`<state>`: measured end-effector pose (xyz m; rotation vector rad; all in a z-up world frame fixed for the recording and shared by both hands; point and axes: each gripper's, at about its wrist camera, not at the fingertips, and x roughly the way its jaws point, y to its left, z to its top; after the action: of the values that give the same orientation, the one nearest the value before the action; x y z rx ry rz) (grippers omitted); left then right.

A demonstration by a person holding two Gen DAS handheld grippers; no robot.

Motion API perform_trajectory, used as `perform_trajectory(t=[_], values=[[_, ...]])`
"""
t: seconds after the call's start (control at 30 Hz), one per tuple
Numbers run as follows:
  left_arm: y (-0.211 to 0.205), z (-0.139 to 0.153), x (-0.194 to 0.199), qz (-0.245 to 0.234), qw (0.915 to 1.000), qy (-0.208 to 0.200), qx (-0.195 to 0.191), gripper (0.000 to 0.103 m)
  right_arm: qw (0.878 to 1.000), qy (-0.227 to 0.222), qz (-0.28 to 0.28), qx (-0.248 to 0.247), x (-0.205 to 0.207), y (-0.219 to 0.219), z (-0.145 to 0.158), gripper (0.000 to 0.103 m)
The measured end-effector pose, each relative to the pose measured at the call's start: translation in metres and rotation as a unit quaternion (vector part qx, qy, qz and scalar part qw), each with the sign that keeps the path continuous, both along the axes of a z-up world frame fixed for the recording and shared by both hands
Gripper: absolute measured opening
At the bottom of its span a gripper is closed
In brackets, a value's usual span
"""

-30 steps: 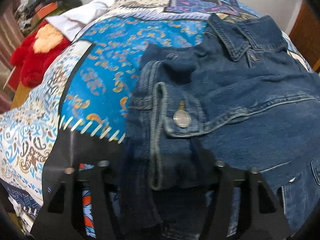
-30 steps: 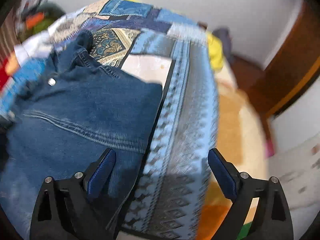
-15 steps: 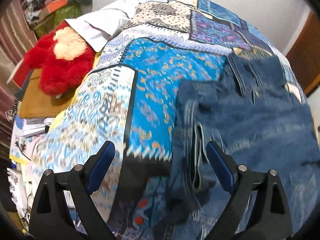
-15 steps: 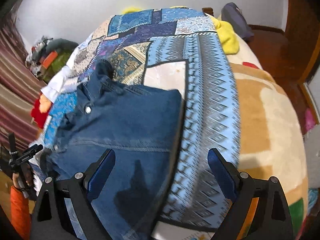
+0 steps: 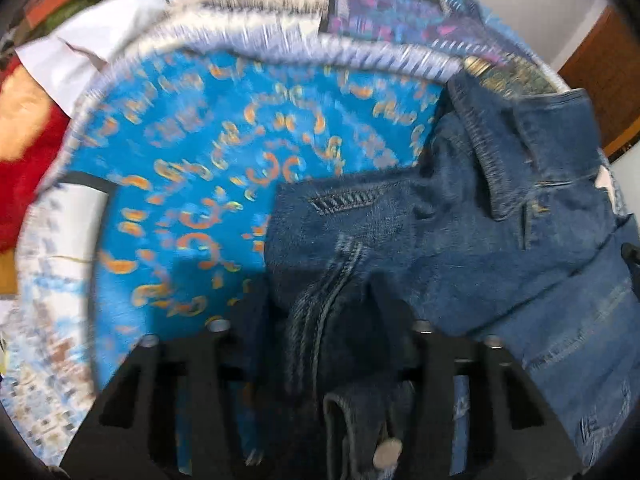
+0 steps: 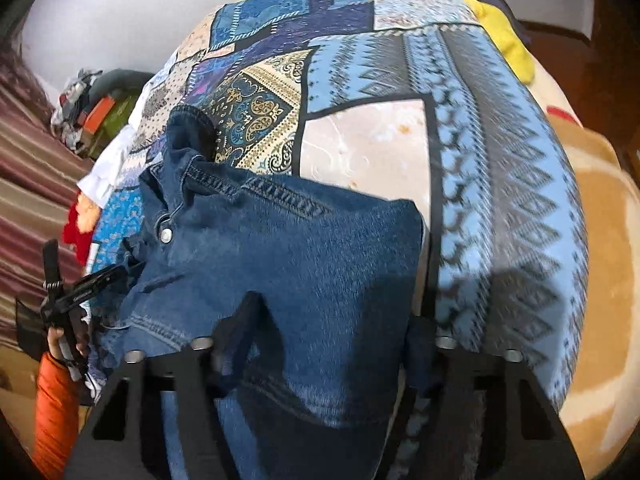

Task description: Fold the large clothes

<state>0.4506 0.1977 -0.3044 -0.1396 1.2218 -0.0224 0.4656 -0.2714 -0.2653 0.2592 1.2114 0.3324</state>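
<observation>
The denim jacket [image 6: 288, 264] lies lengthwise, collar [image 6: 188, 128] pointing away.

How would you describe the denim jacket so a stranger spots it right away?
Look at the bed under the patchwork quilt of blue prints. The denim jacket lies on it nearest the camera, the only plain dark-blue piece, with pale stitching and metal buttons.

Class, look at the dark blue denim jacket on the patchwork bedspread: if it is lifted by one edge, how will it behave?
The dark blue denim jacket would likely drape and sag rather than hold flat; it already bunches into folds by the left claw. Its thick stitched seams and collar suggest fairly heavy cloth. On the patchwork bedspread, pushing probably wrinkles it instead of sliding it.
</observation>
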Motion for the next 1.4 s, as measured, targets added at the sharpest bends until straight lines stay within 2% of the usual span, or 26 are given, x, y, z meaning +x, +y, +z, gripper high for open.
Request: perform_trajectory(t=[0.07, 0.17, 0.37, 0.47, 0.6, 0.7, 0.83, 0.93, 1.0, 1.03, 1.07, 1.1, 1.13, 1.2, 1.27, 1.4], values=[[-0.003, -0.001, 0.002, 0.007, 0.9999, -0.010, 0.012, 0.031, 1.000, -0.010, 0.007, -0.008, 0.006, 0.005, 0.000, 0.027], [-0.003, 0.007, 0.002, 0.024, 0.9992, -0.025, 0.019, 0.023, 0.999, -0.038, 0.014, -0.014, 0.015, 0.006, 0.006, 0.017], [0.010, 0.048, 0.008, 0.042, 0.9964, -0.070, 0.021, 0.020, 0.994, -0.084, 0.046, -0.059, 0.050, 0.031, 0.023, 0.015], [0.017, 0.058, 0.016, 0.051, 0.9949, -0.078, 0.040, 0.020, 0.990, -0.102, 0.062, -0.070, 0.076, 0.048, 0.029, 0.015], [0.034, 0.045, 0.033, 0.074, 0.9941, -0.056, 0.056, 0.021, 0.987, -0.106, 0.075, -0.096, 0.102, 0.064, 0.021, 0.015], [0.046, 0.026, 0.037, 0.093, 0.9937, -0.037, 0.050, 0.022, 0.986, -0.096, 0.074, -0.113, 0.115, 0.064, 0.006, 0.016], [0.050, 0.019, 0.030, 0.095, 0.9932, -0.049, 0.046, 0.025, 0.988, -0.101, 0.074, -0.092, 0.114, 0.055, 0.001, 0.019], [0.048, 0.018, 0.025, 0.090, 0.9929, -0.052, 0.059, 0.026, 0.987, -0.103, 0.073, -0.098, 0.111, 0.053, 0.001, 0.024], [0.047, 0.017, 0.025, 0.088, 0.9928, -0.051, 0.063, 0.026, 0.984, -0.108, 0.069, -0.120, 0.106, 0.055, 0.002, 0.034], [0.046, 0.017, 0.023, 0.088, 0.9929, -0.050, 0.063, 0.026, 0.980, -0.117, 0.062, -0.146, 0.103, 0.056, 0.003, 0.053], [0.045, 0.017, 0.023, 0.086, 0.9931, -0.049, 0.063, 0.027, 0.975, -0.126, 0.054, -0.172, 0.099, 0.057, 0.003, 0.079], [0.045, 0.018, 0.021, 0.082, 0.9934, -0.047, 0.064, 0.027, 0.968, -0.140, 0.043, -0.206, 0.095, 0.057, 0.002, 0.087], [0.044, 0.019, 0.021, 0.078, 0.9937, -0.046, 0.066, 0.028, 0.966, -0.146, 0.041, -0.211, 0.092, 0.054, 0.002, 0.090], [0.040, 0.023, 0.014, 0.069, 0.9936, -0.044, 0.077, 0.032, 0.973, -0.132, 0.034, -0.184, 0.089, 0.044, 0.004, 0.090], [0.036, 0.031, 0.007, 0.069, 0.9919, -0.047, 0.096, 0.043, 0.981, -0.115, 0.022, -0.155, 0.086, 0.033, 0.011, 0.090], [0.031, 0.053, -0.011, 0.063, 0.9917, -0.058, 0.096, 0.043, 0.978, -0.123, 0.027, -0.166, 0.063, 0.033, 0.036, 0.090]])
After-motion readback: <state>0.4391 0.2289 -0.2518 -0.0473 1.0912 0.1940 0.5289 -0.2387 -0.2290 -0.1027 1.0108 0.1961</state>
